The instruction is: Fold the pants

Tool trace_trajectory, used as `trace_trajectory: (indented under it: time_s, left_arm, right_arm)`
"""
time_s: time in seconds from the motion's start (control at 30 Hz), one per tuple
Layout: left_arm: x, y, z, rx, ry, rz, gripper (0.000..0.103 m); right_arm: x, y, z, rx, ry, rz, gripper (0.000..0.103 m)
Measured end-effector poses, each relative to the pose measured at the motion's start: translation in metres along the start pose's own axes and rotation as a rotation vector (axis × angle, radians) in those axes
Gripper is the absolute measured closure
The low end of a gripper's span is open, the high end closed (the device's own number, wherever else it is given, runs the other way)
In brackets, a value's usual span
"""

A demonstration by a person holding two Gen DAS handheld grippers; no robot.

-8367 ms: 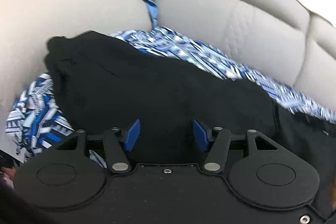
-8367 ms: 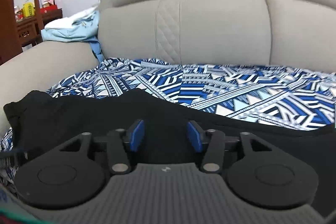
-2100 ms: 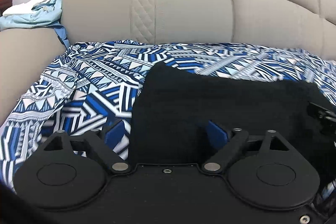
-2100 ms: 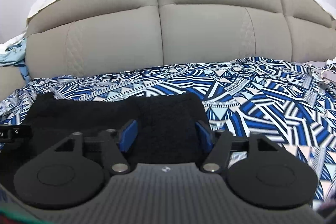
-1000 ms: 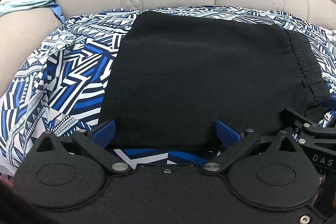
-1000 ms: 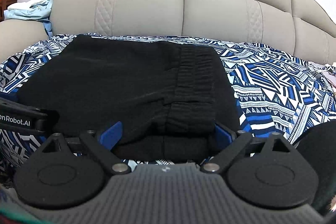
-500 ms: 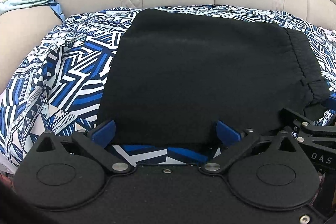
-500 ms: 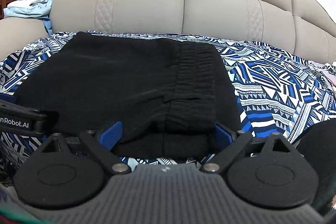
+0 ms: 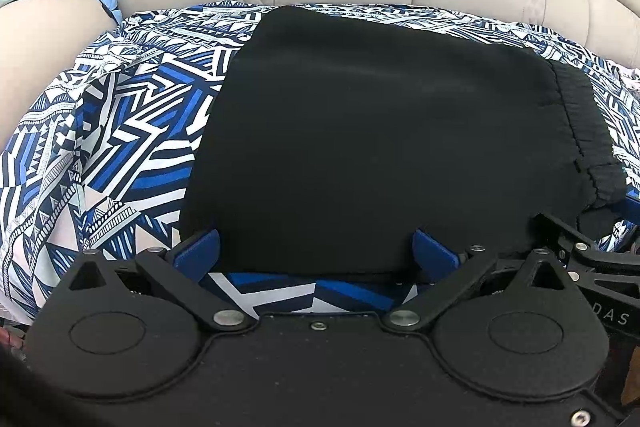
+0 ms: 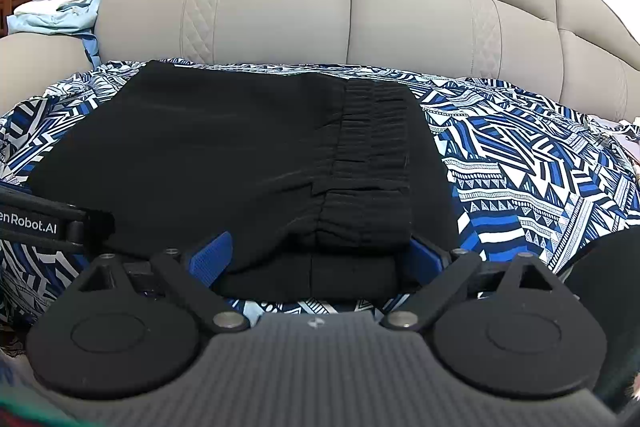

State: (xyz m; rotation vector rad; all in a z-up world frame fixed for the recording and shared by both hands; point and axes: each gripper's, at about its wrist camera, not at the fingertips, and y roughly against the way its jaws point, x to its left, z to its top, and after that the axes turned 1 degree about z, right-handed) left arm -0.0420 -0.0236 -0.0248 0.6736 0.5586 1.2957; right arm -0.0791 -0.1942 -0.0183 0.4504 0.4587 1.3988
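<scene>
The black pants [image 9: 372, 147] lie folded into a flat rectangle on the sofa seat, their gathered waistband [image 10: 372, 155] on the right side. My left gripper [image 9: 316, 247] is wide open at the near edge of the pants and holds nothing. My right gripper [image 10: 318, 255] is wide open at the near edge by the waistband and holds nothing. The pants also show in the right wrist view [image 10: 208, 155]. The right gripper's body shows at the right edge of the left wrist view [image 9: 592, 259].
A blue and white patterned cloth [image 9: 120, 131] covers the seat of the beige sofa [image 10: 352, 11]. A light blue garment [image 10: 56, 11] lies on the left armrest. The patterned cloth spreads out to the right [image 10: 540, 163].
Both grippers have stayed wide open at the near edge of the folded pants. The left view has drawn slightly closer; the pants have not moved.
</scene>
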Motion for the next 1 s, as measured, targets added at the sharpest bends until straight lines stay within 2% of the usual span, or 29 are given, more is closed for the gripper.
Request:
trace_trajectory:
  time_s: [1.0]
  left_arm:
    - [0.0009, -0.0013, -0.0004, -0.001, 0.015, -0.01, 0.0]
  right_arm:
    - [0.0002, -0.0003, 0.0005, 0.001, -0.001, 0.0, 0.005]
